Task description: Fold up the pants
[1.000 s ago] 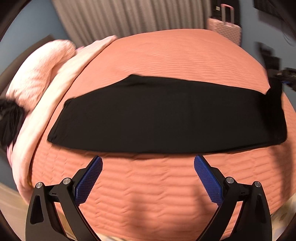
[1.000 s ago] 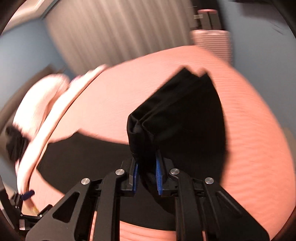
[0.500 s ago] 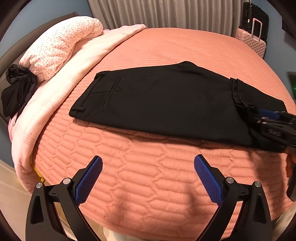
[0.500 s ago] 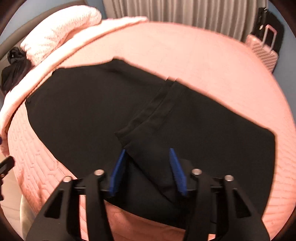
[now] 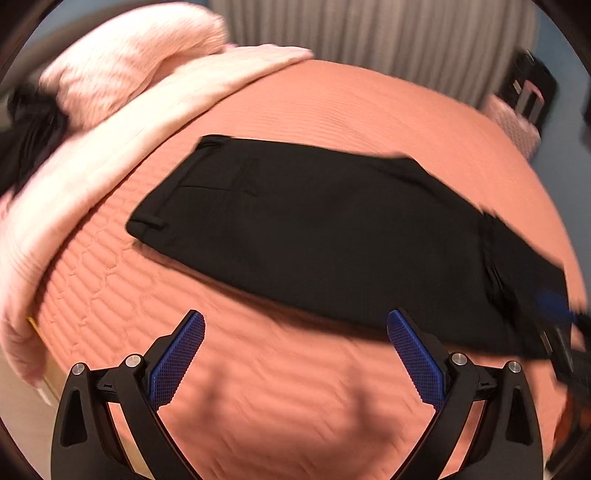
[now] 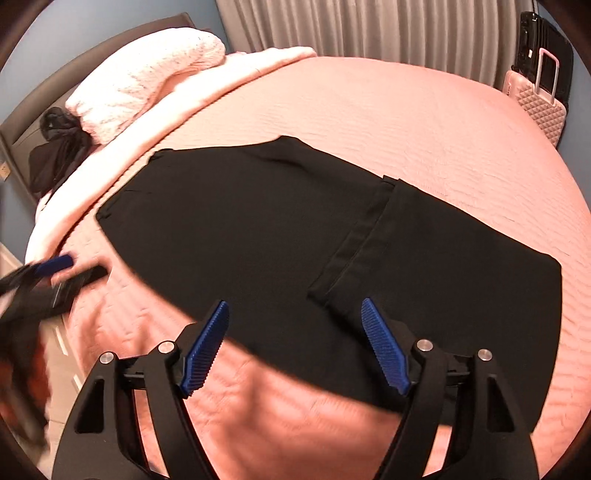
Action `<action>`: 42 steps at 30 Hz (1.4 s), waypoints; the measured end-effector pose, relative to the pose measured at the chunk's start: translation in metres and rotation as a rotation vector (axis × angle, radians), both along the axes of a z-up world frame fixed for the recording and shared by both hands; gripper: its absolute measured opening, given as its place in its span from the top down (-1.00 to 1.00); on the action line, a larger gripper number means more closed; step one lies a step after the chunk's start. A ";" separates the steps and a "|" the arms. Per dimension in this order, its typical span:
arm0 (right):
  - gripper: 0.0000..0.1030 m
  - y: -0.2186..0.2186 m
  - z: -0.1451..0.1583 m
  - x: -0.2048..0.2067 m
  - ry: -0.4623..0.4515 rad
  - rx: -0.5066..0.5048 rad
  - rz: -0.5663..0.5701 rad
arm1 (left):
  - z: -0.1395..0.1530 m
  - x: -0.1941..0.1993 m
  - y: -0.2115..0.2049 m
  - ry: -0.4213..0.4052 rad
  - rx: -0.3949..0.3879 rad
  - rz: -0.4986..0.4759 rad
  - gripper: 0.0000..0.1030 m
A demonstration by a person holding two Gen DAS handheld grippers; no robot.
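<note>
I can read no brand, label or writing anywhere, and the only container I see is the pink hard-shell suitcase (image 6: 535,107) far beyond my right fingers by the grey curtain (image 6: 369,26); it is zipped, so its contents are hidden. My left gripper (image 5: 295,354) has its blue pads spread wide with nothing between them, hovering over the salmon quilted bedspread (image 5: 258,369). The black pants (image 5: 332,236) lie flat just ahead of those fingertips, folded over lengthwise, waistband end ahead to the left. My right gripper (image 6: 295,343) is also spread wide and empty; the near edge of the pants (image 6: 295,236) runs between its pads, and a hemmed leg end lies doubled back just ahead of the right pad. Far ahead left sit a white speckled pillow (image 6: 147,85), a pale pink blanket (image 5: 110,155) and a bunched black garment (image 6: 55,147) I cannot identify. The left-wrist view is motion-blurred, and the other gripper at its right edge is a smear.
</note>
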State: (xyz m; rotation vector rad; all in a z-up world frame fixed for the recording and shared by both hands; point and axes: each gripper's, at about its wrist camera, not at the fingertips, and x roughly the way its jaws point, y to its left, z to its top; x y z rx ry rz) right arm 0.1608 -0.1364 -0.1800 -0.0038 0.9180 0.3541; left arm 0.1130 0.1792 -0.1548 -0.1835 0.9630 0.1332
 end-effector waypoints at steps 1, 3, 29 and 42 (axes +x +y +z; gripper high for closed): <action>-0.41 -0.002 0.002 -0.005 -0.001 0.007 -0.009 | -0.003 0.008 0.018 0.001 -0.011 0.035 -0.90; -0.41 -0.006 0.007 -0.010 0.004 0.026 -0.022 | -0.009 0.023 0.047 0.003 -0.049 0.079 -0.90; 0.26 0.063 -0.043 0.067 0.054 -0.179 0.083 | -0.041 0.029 0.091 -0.005 -0.164 0.129 -0.89; -0.54 0.010 0.044 -0.031 -0.050 -0.017 -0.004 | -0.062 0.098 0.128 -0.025 -0.183 0.212 -0.86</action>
